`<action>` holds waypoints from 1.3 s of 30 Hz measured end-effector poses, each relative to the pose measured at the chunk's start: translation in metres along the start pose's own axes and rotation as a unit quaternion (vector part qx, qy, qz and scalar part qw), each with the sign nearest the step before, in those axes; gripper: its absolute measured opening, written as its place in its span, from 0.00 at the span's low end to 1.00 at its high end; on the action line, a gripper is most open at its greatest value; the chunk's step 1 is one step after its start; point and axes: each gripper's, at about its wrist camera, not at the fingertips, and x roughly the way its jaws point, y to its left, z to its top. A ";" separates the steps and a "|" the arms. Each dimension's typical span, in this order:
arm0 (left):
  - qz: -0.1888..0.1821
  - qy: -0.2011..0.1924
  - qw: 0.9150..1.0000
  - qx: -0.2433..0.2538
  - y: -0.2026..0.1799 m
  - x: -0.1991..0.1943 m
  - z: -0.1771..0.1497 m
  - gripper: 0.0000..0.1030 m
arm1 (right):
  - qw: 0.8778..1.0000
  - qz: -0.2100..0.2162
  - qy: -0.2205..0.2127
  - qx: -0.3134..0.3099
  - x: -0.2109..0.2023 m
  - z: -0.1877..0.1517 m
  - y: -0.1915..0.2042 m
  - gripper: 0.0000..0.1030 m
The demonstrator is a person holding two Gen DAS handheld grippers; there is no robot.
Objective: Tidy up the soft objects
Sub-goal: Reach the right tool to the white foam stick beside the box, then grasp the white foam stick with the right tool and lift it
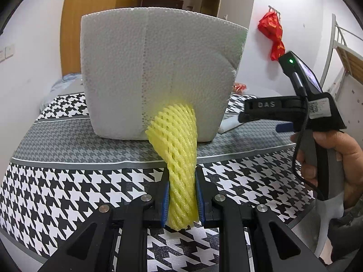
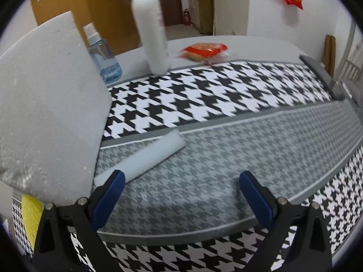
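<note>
Against the front wall of the white foam box (image 1: 156,74), my left gripper (image 1: 182,195) clenches a yellow foam net sleeve (image 1: 177,149). Both blue pads press into its lower half, and its upper end curls up and leans on the box's lower front face. The box stands upright on the houndstooth tablecloth (image 1: 68,192), on the grey band of the pattern.

To the right of the box, my right gripper (image 2: 181,195) hangs above the cloth with its jaws spread wide and nothing between them. A hand (image 1: 335,158) wraps its handle. Just beside the box's right wall lies a white foam strip (image 2: 145,156), flat on the grey band; its near end sits close to my right gripper's left fingertip (image 2: 113,185), though I cannot tell whether they touch.

Behind the box stand a clear blue spray bottle (image 2: 103,56) and a tall white bottle (image 2: 152,34) with a red cap. A red snack packet (image 2: 204,49) lies farther right of them.
</note>
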 end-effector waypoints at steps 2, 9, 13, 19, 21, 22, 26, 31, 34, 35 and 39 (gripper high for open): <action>0.001 -0.001 1.000 -0.001 0.000 0.000 0.000 0.21 | 1.000 0.012 0.008 -0.004 0.006 0.001 0.013 0.99; 0.002 -0.003 1.000 -0.003 0.001 -0.001 -0.001 0.21 | 1.000 0.004 0.011 0.006 0.014 0.007 0.019 0.95; 0.002 -0.004 1.000 -0.001 0.001 -0.001 -0.001 0.20 | 1.000 -0.015 0.008 -0.007 0.019 0.014 0.023 0.80; 0.002 -0.003 1.000 -0.003 0.001 -0.001 -0.001 0.21 | 0.999 -0.018 0.006 -0.030 0.021 0.016 0.031 0.68; 0.002 -0.004 1.000 -0.003 0.001 -0.001 -0.001 0.21 | 0.999 -0.003 0.006 -0.038 0.017 0.015 0.032 0.59; 0.002 -0.004 1.000 -0.003 0.001 -0.001 -0.001 0.21 | 0.999 0.000 0.006 -0.040 0.015 0.014 0.032 0.55; 0.002 -0.006 1.000 -0.004 0.000 -0.002 -0.001 0.20 | 0.999 0.025 0.003 -0.041 0.008 0.008 0.032 0.41; 0.003 -0.004 1.000 -0.004 0.000 -0.004 -0.001 0.20 | 0.998 0.052 -0.026 -0.032 -0.001 0.017 0.010 0.10; 0.003 -0.004 1.000 -0.003 0.000 -0.003 0.000 0.21 | 0.997 0.066 -0.018 -0.027 0.002 0.019 0.004 0.10; 0.004 -0.003 1.000 -0.003 0.000 -0.004 0.000 0.21 | 0.997 0.068 -0.020 -0.029 0.000 0.018 0.003 0.10; 0.007 -0.004 1.000 -0.007 0.001 -0.004 0.000 0.21 | 0.997 0.078 -0.008 -0.012 0.001 0.018 0.001 0.10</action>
